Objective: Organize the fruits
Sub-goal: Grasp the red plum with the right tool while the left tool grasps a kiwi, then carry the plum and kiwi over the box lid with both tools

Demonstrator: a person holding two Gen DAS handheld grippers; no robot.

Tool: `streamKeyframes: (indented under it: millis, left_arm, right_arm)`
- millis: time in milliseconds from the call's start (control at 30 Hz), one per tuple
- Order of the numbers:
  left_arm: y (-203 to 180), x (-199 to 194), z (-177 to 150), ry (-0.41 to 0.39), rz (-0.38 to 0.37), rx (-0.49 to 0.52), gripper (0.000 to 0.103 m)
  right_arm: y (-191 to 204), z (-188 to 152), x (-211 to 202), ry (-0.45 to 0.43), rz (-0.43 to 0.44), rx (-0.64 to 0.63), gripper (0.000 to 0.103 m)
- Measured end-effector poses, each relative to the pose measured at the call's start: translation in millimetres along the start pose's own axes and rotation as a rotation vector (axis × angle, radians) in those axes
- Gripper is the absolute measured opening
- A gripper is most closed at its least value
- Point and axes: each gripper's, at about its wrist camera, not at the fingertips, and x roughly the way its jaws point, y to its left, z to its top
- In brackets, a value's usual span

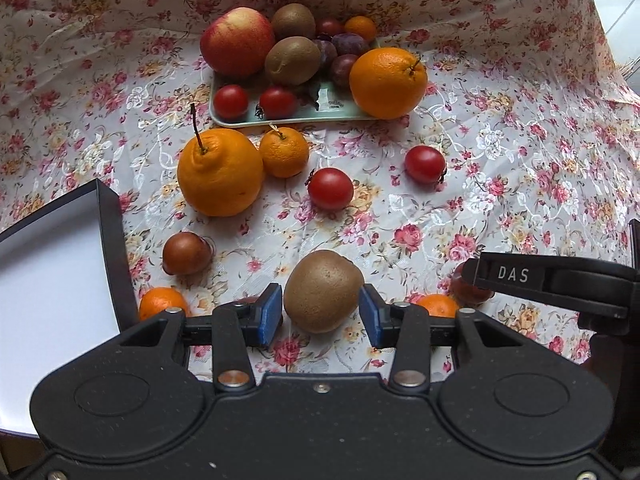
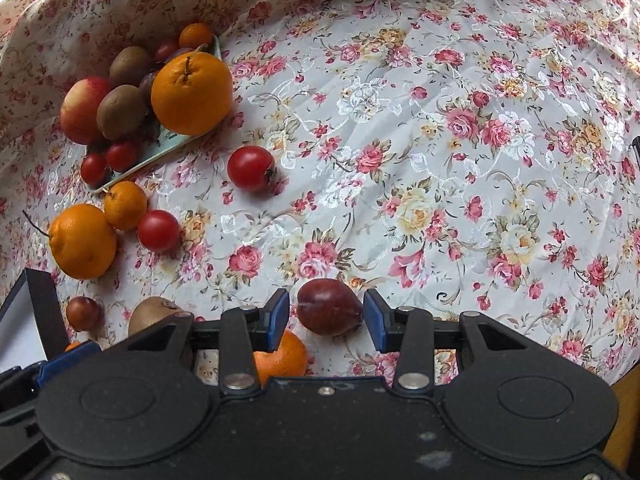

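My left gripper (image 1: 321,314) is open low over the floral cloth, and a brown kiwi (image 1: 322,290) fills the gap between its blue pads (image 1: 272,314). The kiwi rests on the cloth. My right gripper (image 2: 326,316) is open around a dark red plum (image 2: 328,306), which also lies on the cloth, with a small gap at the left pad. A pale green tray (image 1: 320,114) at the back holds an apple (image 1: 237,42), kiwis, plums, small tomatoes and a large orange (image 1: 388,82).
Loose on the cloth are a stemmed orange (image 1: 220,172), a mandarin (image 1: 284,152), two tomatoes (image 1: 330,188) (image 1: 425,164), a plum (image 1: 185,253) and more mandarins (image 1: 162,302). A black box with a white inside (image 1: 52,280) stands at the left. One finger of the right gripper shows at the right edge.
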Motion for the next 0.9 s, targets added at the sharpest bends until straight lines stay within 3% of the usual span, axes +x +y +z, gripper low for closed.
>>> streamKeyframes:
  millis: [467,900]
  left_arm:
    - [3,25,8,0.051,-0.031,-0.021,0.051]
    - [-2,31,8,0.038,-0.002,-0.002,0.056]
  right_arm:
    - [-1,-4,27,0.023,-0.027,0.004,0.044]
    - [-19,0,31,0.079,0.016,0.162,0.045]
